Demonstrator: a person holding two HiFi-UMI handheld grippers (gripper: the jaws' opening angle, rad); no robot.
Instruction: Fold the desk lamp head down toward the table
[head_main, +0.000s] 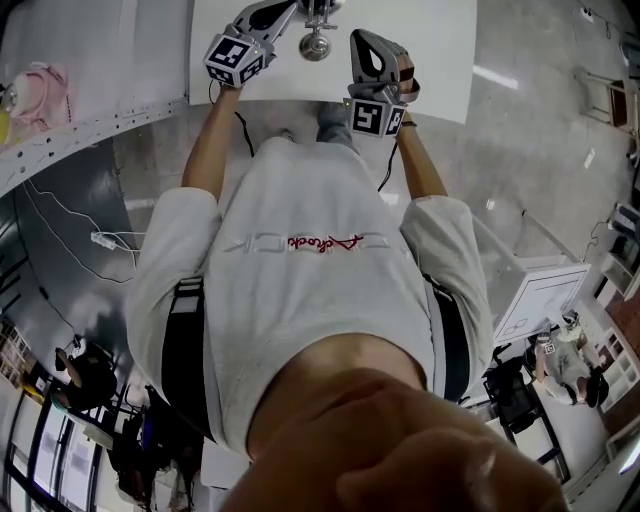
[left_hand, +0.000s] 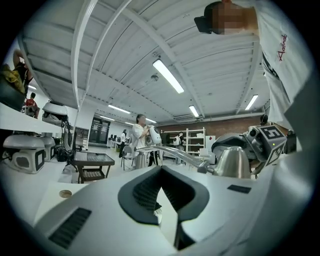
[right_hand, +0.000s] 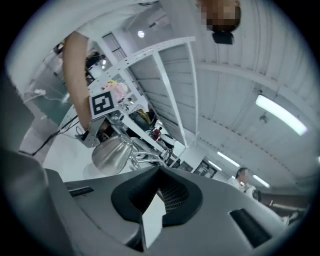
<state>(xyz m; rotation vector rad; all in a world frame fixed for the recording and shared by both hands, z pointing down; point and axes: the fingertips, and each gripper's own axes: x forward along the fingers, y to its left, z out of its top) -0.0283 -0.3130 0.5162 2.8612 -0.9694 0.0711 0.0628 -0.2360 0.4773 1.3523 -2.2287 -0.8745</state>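
Between the two claws, on the white surface (head_main: 440, 60) in front of the person, stands the desk lamp, and its metal head (head_main: 316, 44) is near both of them. The left claw (left_hand: 160, 171) is pressed together with nothing in it, and the right claw (right_hand: 160, 171) is the same; neither touches the lamp. The head looks like polished metal, so I judge it stiff, rather light and slippery. The neck, where the head meets the thin arm (left_hand: 172, 152), is probably the safer place to take hold. In the left gripper view the arm's long axis runs almost level toward the head, and the bell-shaped head seems to open downward, toward the surface.
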